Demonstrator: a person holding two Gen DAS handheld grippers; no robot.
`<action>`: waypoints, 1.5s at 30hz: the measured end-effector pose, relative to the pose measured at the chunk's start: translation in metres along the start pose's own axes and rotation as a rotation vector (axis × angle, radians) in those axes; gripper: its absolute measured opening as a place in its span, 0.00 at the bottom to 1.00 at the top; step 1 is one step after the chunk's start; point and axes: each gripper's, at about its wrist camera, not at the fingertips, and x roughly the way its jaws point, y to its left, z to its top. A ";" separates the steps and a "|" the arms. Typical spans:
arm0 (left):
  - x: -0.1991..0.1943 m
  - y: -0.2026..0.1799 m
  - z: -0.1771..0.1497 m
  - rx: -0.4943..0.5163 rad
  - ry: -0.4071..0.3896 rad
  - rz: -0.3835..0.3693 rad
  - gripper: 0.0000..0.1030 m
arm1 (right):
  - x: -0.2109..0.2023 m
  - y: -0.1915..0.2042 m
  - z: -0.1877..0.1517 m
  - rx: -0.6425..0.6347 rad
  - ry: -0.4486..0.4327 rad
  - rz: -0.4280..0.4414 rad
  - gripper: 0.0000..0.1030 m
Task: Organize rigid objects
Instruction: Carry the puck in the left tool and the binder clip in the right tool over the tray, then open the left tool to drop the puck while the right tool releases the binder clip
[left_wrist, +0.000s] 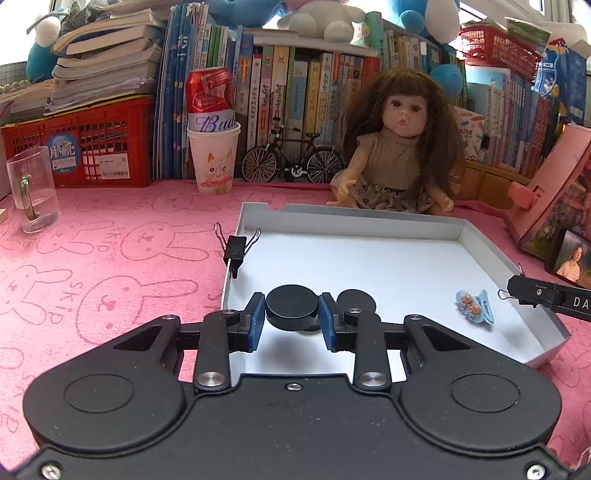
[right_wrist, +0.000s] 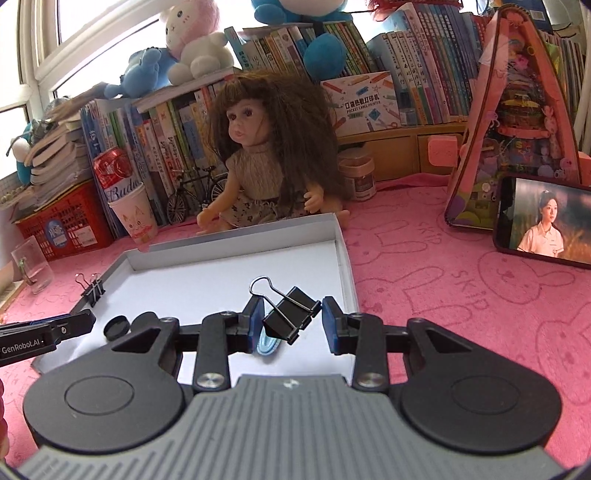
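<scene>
The tray (left_wrist: 480, 236) is the landmark, a shallow white box lid on the pink-clothed counter (left_wrist: 92, 258). By my reading the sorting is midway: some small things are already in or at the tray, and two are in the grippers over it.

On the tray's left rim sits a small clip (left_wrist: 235, 248), clamped onto the wall. Just inside the tray's near left part, the left gripper (left_wrist: 291, 318) has its blue pads closed against the sides of a black puck (left_wrist: 291, 308), which seems lifted a little off the tray floor; a second disc (left_wrist: 356, 300) lies on the floor just right of it. Further right on the tray floor lies a blue hairclip (left_wrist: 474, 307). Over the tray's near right part, the right gripper (right_wrist: 291, 318) holds a larger binder clip (right_wrist: 291, 314) tilted between its pads, the left pad touching, the right pad apparently at the clip's corner; I judge it gripped, though the contact is narrow.

Left of the tray stand a glass mug (left_wrist: 33, 188) and a paper cup (left_wrist: 214, 158) with a can in it. Behind the tray sits a doll (left_wrist: 395, 147), close to the far rim. Right of the tray leans a phone (right_wrist: 543, 218). None blocks the tray floor.
</scene>
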 end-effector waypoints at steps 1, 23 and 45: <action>0.003 -0.001 0.000 0.003 0.002 0.002 0.29 | 0.002 0.001 0.000 -0.004 0.005 -0.003 0.38; 0.021 -0.009 -0.006 0.030 0.027 0.023 0.29 | 0.022 0.009 -0.002 -0.029 0.051 -0.014 0.39; -0.011 -0.029 -0.008 0.107 -0.045 -0.012 0.69 | 0.003 0.005 0.001 0.000 0.002 0.024 0.74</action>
